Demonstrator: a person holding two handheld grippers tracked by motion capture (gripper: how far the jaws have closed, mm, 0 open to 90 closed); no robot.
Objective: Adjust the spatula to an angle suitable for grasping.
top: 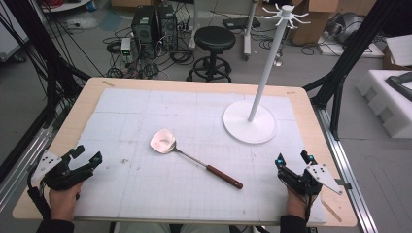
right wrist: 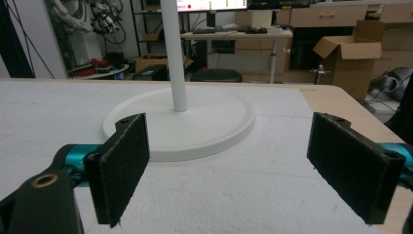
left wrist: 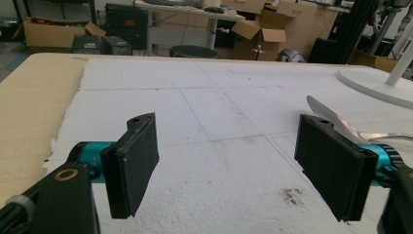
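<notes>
White foam sheeting [top: 145,121] covers most of the wooden worktop [top: 80,109], and we work across it from left to right. At the near left corner our left tongs [top: 86,156] hover low over the sheet, jaws spread wide with nothing between them; in the left gripper view the left tongs [left wrist: 229,161] show the same wide gap over bare foam, with a small dark smudge [left wrist: 292,196] on the sheet near the far jaw.

Between the two tongs, near the middle of the sheet, lies a metal spatula [top: 194,159] flat on the foam: its shiny blade points up and left, and its reddish-brown handle [top: 224,176] runs down toward the right (so the handle end sits nearer the right tongs). It lies well apart from both tongs. In the left gripper view the spatula [left wrist: 336,122] blade edge peeks out just behind the far jaw.

Farther right and back stands a white stand [top: 250,121], a round base with a tall upright pole.

At the near right corner our right tongs [top: 294,159] are likewise wide and empty. In the right gripper view the right tongs [right wrist: 229,161] face the white stand [right wrist: 195,122], near but not touching.
</notes>
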